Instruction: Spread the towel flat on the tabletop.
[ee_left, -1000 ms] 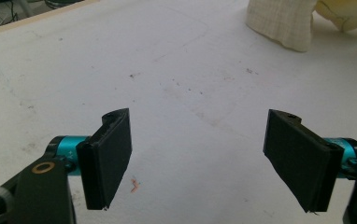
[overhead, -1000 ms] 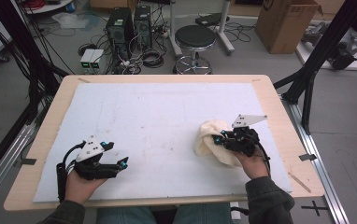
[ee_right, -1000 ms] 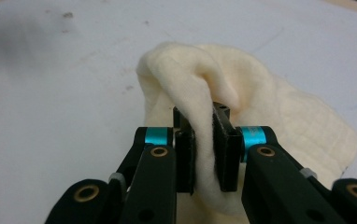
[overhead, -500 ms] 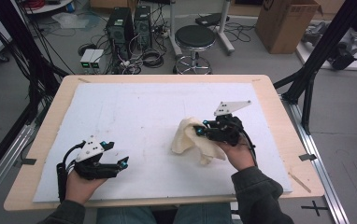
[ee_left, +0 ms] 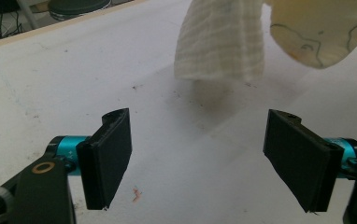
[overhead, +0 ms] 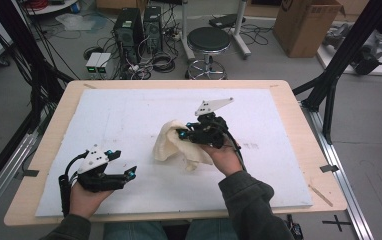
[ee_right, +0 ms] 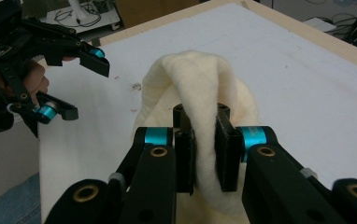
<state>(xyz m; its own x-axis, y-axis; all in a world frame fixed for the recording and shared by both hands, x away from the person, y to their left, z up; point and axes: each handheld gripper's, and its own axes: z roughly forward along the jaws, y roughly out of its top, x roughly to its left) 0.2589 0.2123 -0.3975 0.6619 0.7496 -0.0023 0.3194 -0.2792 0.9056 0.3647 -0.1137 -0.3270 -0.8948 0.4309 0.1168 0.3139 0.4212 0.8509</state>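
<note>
A person sits at a wooden table [overhead: 299, 115] covered by a white sheet [overhead: 129, 110], with a two-jaw gripper in each hand.

The right gripper [overhead: 183, 134] is near the middle of the sheet. Its jaws are pinched tight on a fold of a cream cloth [overhead: 171, 145]. From the gripper's own camera, the cloth [ee_right: 200, 93] rises between the two black pads [ee_right: 186, 154] and arches over them in a soft hump. The cloth hangs down from the grip; in the high view its lower edge seems to brush the sheet, though that is hard to judge. From the left gripper's camera, the cloth [ee_left: 221, 42] hangs with its bottom edge just above a faint shadow on the sheet.

The left gripper [overhead: 129, 174] is low at the near left of the sheet, well apart from the cloth. Its jaws are spread wide with nothing between them, pointing toward the cloth.

Beyond the table, a black stool [overhead: 208, 40] stands on the floor.
</note>
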